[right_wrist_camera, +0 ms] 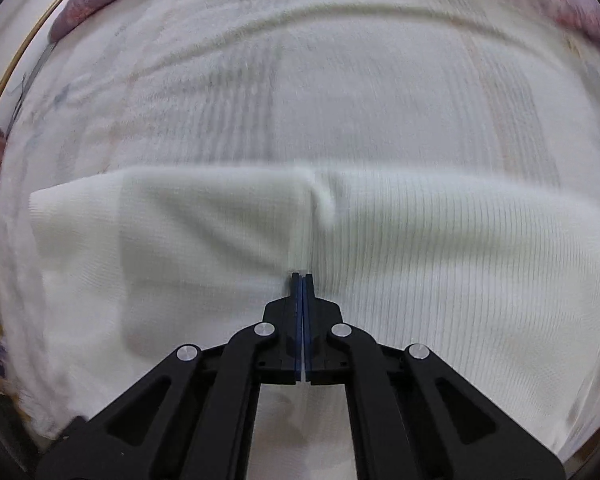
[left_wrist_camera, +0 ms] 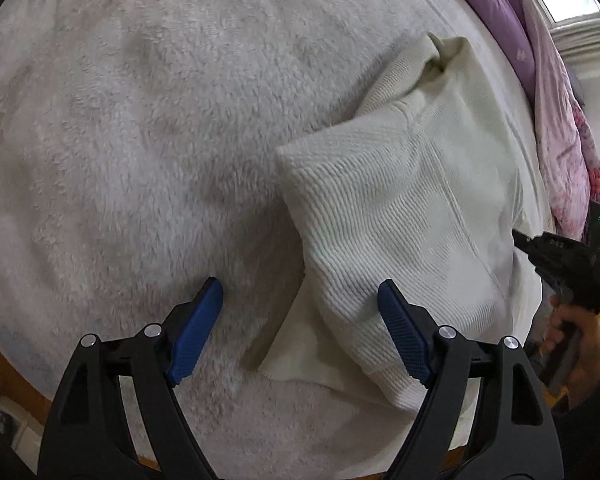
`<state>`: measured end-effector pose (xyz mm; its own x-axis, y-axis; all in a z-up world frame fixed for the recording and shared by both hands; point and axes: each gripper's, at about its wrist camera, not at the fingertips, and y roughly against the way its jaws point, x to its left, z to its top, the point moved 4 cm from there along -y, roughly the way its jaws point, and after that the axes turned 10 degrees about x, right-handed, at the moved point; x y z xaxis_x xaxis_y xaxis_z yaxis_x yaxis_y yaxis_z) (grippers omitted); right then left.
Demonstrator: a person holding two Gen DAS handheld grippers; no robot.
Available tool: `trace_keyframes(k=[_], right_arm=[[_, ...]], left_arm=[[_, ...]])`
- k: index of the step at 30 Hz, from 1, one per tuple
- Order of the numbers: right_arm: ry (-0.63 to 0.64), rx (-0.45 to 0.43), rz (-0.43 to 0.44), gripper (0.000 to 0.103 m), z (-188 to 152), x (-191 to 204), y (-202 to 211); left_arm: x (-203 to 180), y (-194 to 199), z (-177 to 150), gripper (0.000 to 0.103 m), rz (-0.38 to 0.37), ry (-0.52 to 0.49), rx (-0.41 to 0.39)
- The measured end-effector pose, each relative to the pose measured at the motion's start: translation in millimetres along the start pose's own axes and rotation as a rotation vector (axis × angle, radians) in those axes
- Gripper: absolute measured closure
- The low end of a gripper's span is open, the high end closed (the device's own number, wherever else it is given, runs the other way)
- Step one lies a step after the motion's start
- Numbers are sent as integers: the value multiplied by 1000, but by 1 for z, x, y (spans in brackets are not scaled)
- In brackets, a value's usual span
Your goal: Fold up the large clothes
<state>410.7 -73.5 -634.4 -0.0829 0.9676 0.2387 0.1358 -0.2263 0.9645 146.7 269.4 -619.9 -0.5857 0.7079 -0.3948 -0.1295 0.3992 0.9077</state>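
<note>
I'm hovering left tongs (left_wrist_camera: 300,332) wide, empty; folded sweater (left_wrist_camera: 400,216) is lying just right, nearer them; right tongs (right_wrist_camera: 302,280) closed empty.

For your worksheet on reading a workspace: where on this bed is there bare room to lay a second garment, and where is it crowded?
Free: the fleecy blanket left of the folded cream sweater. Crowded: the right side, where the sweater lies below the purple quilt and the right gripper reaches in.
</note>
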Motion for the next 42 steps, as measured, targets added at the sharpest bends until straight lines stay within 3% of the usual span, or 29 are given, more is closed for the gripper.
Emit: trace_keyframes(k=[5, 10, 13, 16, 22, 29, 31, 38, 42], right_arm=[[0, 53, -11, 103, -55, -3, -12], [-11, 35, -23, 103, -63, -8, -13], [-44, 72, -12, 103, -85, -11, -5], [-51, 49, -21, 103, -111, -14, 7], [-76, 69, 11, 103, -142, -24, -20], [-61, 73, -1, 103, -186, -23, -16], [-80, 110, 23, 103, -201, -24, -23], [-99, 92, 64, 103, -204, -30, -31], [-99, 78, 92, 103, -201, -37, -30]], left_arm=[[-3, -5, -3, 23, -8, 1, 8], [-7, -7, -2, 21, 10, -23, 16], [-12, -11, 3, 21, 8, -21, 18], [-10, -11, 3, 21, -10, -9, 16], [-9, -12, 3, 21, -5, -24, 15], [-12, -13, 3, 21, -14, -20, 15], [-14, -14, 4, 21, -18, -23, 16], [-20, -21, 5, 21, 17, -61, 18], [-25, -25, 6, 30, 66, -86, 32]])
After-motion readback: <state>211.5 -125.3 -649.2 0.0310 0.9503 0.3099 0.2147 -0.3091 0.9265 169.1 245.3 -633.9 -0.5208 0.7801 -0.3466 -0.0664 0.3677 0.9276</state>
